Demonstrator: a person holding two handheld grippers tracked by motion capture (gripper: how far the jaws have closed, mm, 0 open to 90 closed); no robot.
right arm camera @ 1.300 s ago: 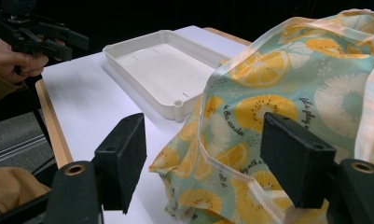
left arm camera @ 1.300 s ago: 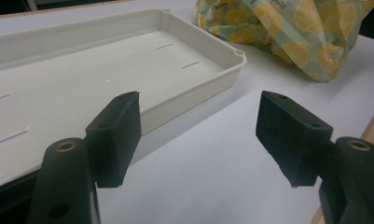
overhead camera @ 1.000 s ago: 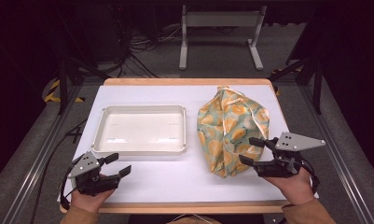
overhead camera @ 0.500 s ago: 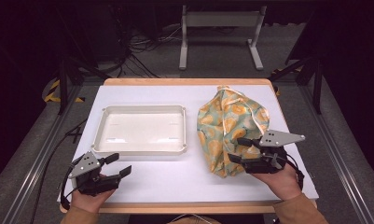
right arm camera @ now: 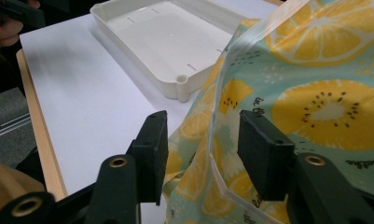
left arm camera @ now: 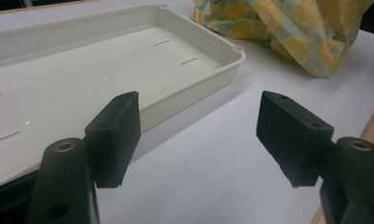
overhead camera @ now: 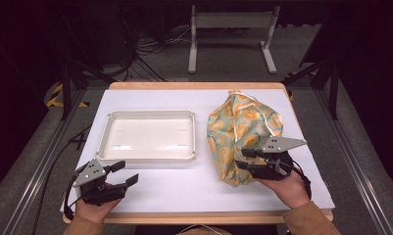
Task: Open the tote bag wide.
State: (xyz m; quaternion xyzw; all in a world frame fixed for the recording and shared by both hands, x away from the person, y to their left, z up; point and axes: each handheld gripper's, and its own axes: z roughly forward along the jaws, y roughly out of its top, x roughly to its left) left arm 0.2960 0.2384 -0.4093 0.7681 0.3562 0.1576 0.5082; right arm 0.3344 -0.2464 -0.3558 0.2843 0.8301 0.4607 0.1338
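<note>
Bright table, dark surround, perhaps soft-focus.

One fruit-print bag [overhead camera: 243, 134], one white tray [overhead camera: 149, 156], two grippers.

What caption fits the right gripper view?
Right gripper open around a fold of the fruit-print bag, white tray beyond.

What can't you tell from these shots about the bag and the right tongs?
- Bag contents: hidden by the fabric, high view.
- Right tongs: cloth lies between open jaws; contact unclear, right gripper view.
- Bag's far side: cut off by the frame edge, left gripper view.
</note>
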